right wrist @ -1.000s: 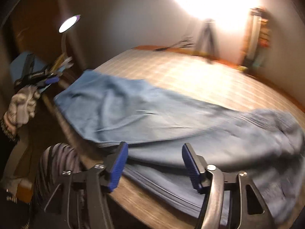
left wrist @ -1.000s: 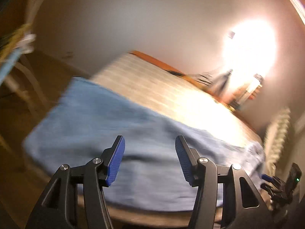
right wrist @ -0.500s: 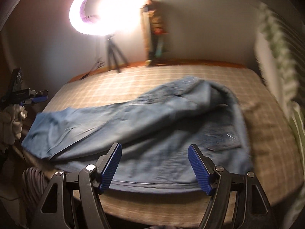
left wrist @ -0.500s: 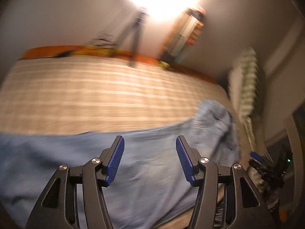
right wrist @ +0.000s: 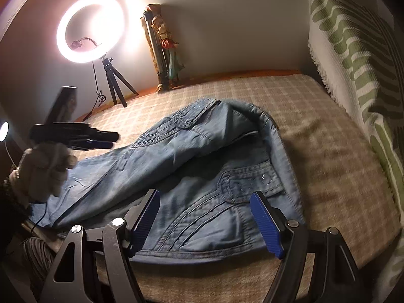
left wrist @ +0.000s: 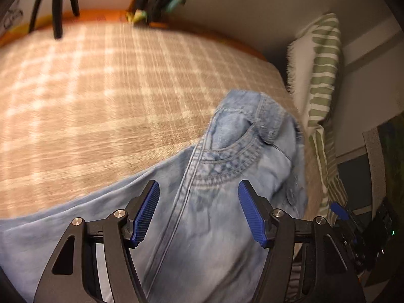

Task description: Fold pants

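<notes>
Light blue jeans (right wrist: 202,166) lie folded lengthwise on a checked beige bedspread (right wrist: 328,156), waist toward the right. In the left wrist view the jeans (left wrist: 227,171) show a front pocket and waistband. My left gripper (left wrist: 199,209) is open and empty, just above the hip area. My right gripper (right wrist: 207,219) is open and empty, over the waist end near the front edge. The left gripper also shows in the right wrist view (right wrist: 75,133), held by a gloved hand over the legs.
A green striped pillow (right wrist: 366,58) stands at the right. A ring light on a tripod (right wrist: 88,30) and a second folded tripod (right wrist: 161,50) stand at the far edge of the bed. The bedspread (left wrist: 88,101) stretches beyond the jeans.
Both grippers have swung right along the jeans, from the leg end to the waist end. Both stay open and empty.
</notes>
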Demonstrator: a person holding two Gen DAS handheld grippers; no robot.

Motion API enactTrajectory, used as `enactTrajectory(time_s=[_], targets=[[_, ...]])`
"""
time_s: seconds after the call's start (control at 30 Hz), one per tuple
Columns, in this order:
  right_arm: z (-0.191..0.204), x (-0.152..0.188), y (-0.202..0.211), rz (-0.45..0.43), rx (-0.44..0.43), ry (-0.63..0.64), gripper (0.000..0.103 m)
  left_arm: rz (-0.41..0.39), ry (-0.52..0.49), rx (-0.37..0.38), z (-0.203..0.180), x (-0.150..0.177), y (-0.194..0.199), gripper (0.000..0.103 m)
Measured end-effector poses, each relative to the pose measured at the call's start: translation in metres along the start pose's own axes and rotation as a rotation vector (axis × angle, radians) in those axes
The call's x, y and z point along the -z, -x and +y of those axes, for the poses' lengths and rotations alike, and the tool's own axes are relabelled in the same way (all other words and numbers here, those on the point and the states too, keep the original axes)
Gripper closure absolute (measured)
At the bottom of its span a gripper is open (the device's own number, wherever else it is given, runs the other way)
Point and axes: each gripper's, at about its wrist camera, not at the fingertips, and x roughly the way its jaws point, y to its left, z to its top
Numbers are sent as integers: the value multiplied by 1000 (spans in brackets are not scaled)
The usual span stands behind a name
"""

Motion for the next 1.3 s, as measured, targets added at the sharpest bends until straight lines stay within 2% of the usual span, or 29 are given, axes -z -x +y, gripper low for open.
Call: enactTrajectory(time_s=[0.1, 0.2, 0.27, 0.33, 0.37, 0.47, 0.67, 0.83, 0.93, 1.03, 1.1, 1.17, 1.3], targets=[[-8, -5, -2, -5, 10, 7, 26, 19, 24, 7, 3, -5, -22, 39], [-16, -6, -4, -4, 17, 5, 26, -14, 43, 19, 3, -9, -23, 38], [-22, -5, -7, -1, 24, 1, 26, -30, 54, 36, 1, -14, -25, 42], [-30, -4, -8, 1, 31, -13, 26, -48, 31, 38, -6, -17, -27, 64], [-35, -4, -10, 3, 30, -24, 26, -51, 11, 23, -10, -17, -28, 79], [-47, -4, -11, 5, 23, -57, 26, -81, -52, 2, -24, -17, -27, 88], [-67, -5, -11, 6, -10, -132, 33, -170, -162, 17, -58, -5, -4, 90], [-72, -16, -7, -25, -75, -187, 33, -192, -355, 32, -103, 30, 9, 90], [-70, -27, -6, -42, -141, -211, 33, -164, -455, 71, -129, 57, 4, 90], [-65, -39, -2, -61, -186, -226, 32, -104, -546, 94, -151, 85, -13, 90], [-59, -45, -1, -55, -224, -232, 27, -71, -597, 82, -161, 101, -28, 90], [-52, -49, -3, -42, -243, -222, 22, -47, -623, 72, -166, 111, -41, 90], [-37, -49, -19, 24, -248, -206, 22, -3, -623, 69, -167, 124, -57, 89]])
